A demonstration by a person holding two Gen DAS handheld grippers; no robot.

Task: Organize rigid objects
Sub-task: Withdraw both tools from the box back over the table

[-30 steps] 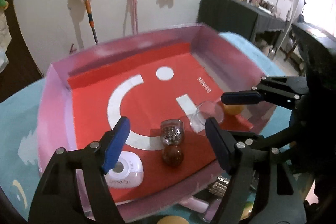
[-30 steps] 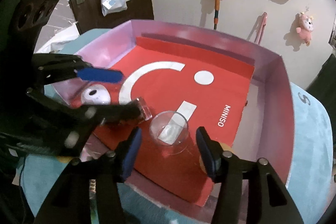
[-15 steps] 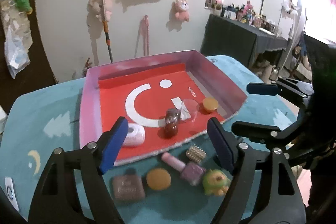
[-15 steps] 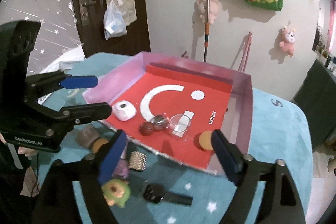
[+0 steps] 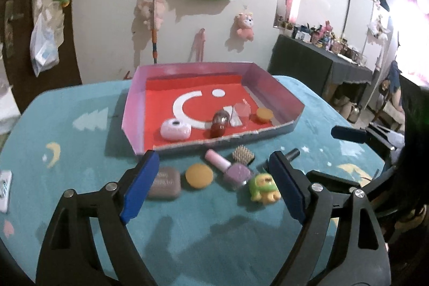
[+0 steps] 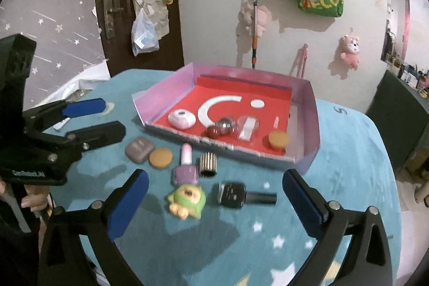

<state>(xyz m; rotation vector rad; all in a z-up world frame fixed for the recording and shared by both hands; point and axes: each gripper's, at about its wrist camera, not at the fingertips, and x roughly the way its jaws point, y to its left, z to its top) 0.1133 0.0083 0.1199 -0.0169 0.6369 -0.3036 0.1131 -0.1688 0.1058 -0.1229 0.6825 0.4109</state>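
Five items already sit in the red tray [image 6: 305,125]; six, including a green toy [image 6: 187,201] and black polish bottle [image 6: 236,195], wait along the bench's near edge. Both hand-held grippers [image 5: 211,188] [image 6: 214,201] hover empty, jaws opening.

The left gripper [image 5: 211,188] hovers above the teal surface [image 5: 80,141], its jaws opening with nothing between them; at 12 o'clock sits the pink box [image 5: 134,109] holding a white device [image 5: 175,129], two round jars [image 5: 219,122] and an orange lid [image 5: 264,113]; just before its near wall lie a grey case [image 5: 164,182], an orange disc [image 5: 199,175], a pink bottle [image 5: 230,168] and a green toy [image 5: 264,186].
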